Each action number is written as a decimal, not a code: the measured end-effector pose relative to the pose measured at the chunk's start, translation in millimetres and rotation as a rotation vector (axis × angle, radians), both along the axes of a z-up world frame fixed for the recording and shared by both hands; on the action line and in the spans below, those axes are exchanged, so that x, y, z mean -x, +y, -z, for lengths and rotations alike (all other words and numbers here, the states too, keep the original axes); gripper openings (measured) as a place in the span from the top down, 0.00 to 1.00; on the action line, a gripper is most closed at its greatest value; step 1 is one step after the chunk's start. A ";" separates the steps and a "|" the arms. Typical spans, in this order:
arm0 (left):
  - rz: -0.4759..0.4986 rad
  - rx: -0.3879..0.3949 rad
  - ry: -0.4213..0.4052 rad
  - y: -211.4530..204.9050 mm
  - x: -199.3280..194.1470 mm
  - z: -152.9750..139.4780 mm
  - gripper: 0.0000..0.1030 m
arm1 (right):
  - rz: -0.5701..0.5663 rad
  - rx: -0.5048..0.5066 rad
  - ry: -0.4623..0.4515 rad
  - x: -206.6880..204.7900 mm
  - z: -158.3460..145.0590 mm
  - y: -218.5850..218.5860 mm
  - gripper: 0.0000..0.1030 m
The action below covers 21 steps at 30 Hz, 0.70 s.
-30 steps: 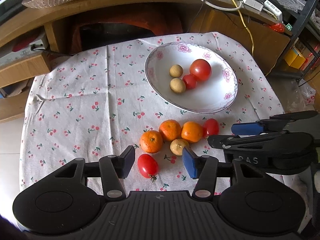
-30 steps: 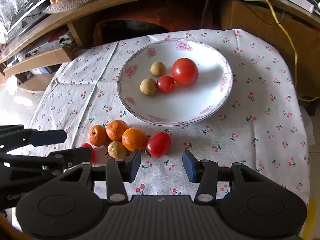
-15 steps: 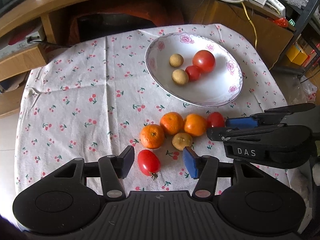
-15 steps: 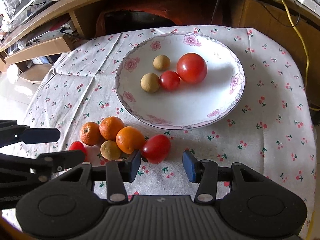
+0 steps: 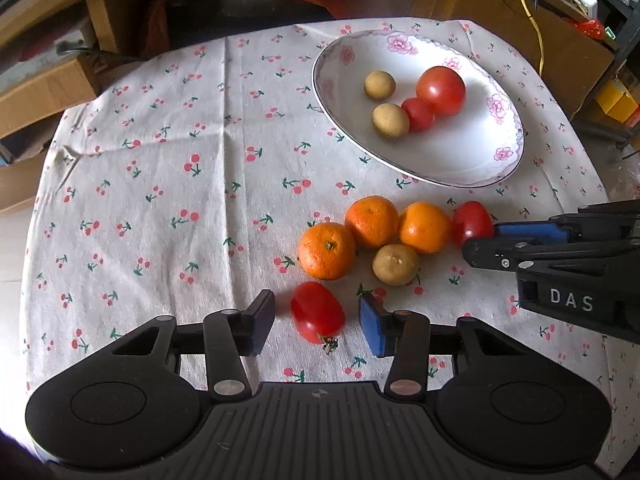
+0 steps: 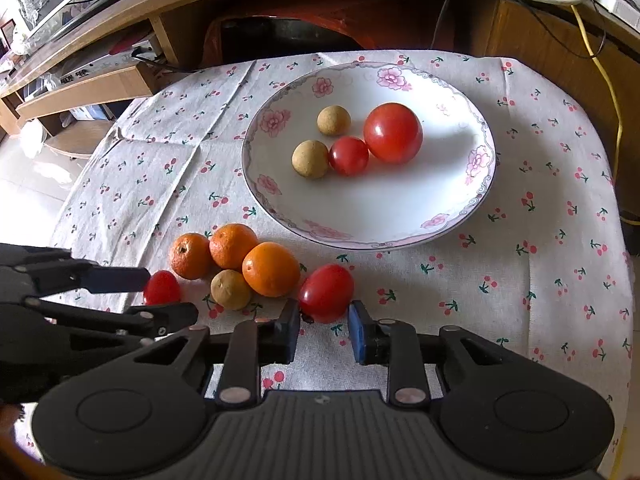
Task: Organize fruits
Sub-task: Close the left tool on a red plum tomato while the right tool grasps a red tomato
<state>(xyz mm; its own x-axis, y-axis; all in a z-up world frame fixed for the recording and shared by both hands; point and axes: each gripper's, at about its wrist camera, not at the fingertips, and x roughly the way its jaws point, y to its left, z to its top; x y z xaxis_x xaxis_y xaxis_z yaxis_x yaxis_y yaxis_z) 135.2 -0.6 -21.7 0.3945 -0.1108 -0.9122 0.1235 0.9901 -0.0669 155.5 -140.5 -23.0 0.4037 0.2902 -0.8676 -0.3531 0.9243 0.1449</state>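
Both small tomatoes sit on the desk by the plate [image 6: 486, 184]. Right gripper [image 6: 324, 330] has just closed onto one tomato [image 6: 326, 292]. Left gripper [image 5: 316, 322] fingers, just closing, straddle the other tomato [image 5: 316, 312], apparently without contact. Judging: light, smooth, bruisable; squeeze gently across the middle.

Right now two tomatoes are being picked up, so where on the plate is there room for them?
The near and right part of the plate is bare, bordered by its flowered rim. The far-left middle is crowded: two longans and two tomatoes cluster there. The cloth left of the oranges is also free.
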 end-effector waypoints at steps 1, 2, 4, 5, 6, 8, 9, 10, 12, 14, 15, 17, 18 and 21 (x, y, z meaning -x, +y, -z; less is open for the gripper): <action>0.003 -0.001 -0.004 -0.4 0.4 -0.1 0.57 | 0.002 -0.003 0.001 -0.1 -0.3 -0.9 0.77; 0.008 -0.003 -0.005 -1.2 0.9 -0.1 0.60 | 0.004 -0.005 0.000 -0.3 -0.6 -1.7 0.77; 0.025 -0.010 -0.007 -4.1 2.3 0.2 0.62 | 0.008 -0.009 0.000 -0.8 -1.6 -3.2 0.77; 0.033 -0.016 -0.008 -6.4 2.8 0.7 0.64 | 0.010 -0.011 0.000 -1.4 -2.1 -4.1 0.77; 0.041 -0.021 -0.009 -7.8 4.3 0.3 0.64 | 0.014 -0.014 0.000 -1.9 -2.8 -5.5 0.77; 0.054 -0.033 -0.015 -10.0 6.8 0.0 0.64 | 0.022 -0.019 -0.002 -2.8 -4.1 -7.6 0.78; 0.058 -0.035 -0.015 -10.3 7.8 -0.2 0.64 | 0.027 -0.023 -0.002 -3.1 -4.9 -9.1 0.79; 0.060 -0.035 -0.015 -10.0 8.3 -0.2 0.64 | 0.029 -0.026 -0.002 -3.3 -5.4 -9.9 0.81; 0.058 -0.032 -0.014 -8.4 9.5 0.0 0.64 | 0.028 -0.025 -0.001 -2.3 -6.1 -10.9 0.82; 0.055 -0.028 -0.013 -6.5 11.3 -0.2 0.64 | 0.027 -0.023 0.000 -1.4 -6.0 -11.4 0.83; 0.054 -0.027 -0.013 -5.9 11.7 -0.3 0.64 | 0.027 -0.024 0.002 -0.9 -5.9 -11.9 0.84; 0.047 -0.022 -0.008 -4.6 11.9 -0.4 0.64 | 0.030 -0.023 0.001 -0.1 -5.8 -12.6 0.84; 0.044 -0.017 -0.005 -3.8 11.9 -0.1 0.64 | 0.034 -0.026 -0.002 -0.2 -5.7 -13.4 0.84; 0.040 -0.010 -0.003 -2.6 12.4 -0.8 0.62 | 0.046 -0.051 0.037 -4.8 -4.2 -16.6 0.82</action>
<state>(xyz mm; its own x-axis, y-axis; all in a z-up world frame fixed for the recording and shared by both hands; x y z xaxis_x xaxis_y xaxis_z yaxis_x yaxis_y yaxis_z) 122.8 -3.2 -21.0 0.3924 -0.1170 -0.9123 0.1633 0.9850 -0.0561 160.3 -157.1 -18.8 0.3857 0.3166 -0.8666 -0.3045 0.9304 0.2043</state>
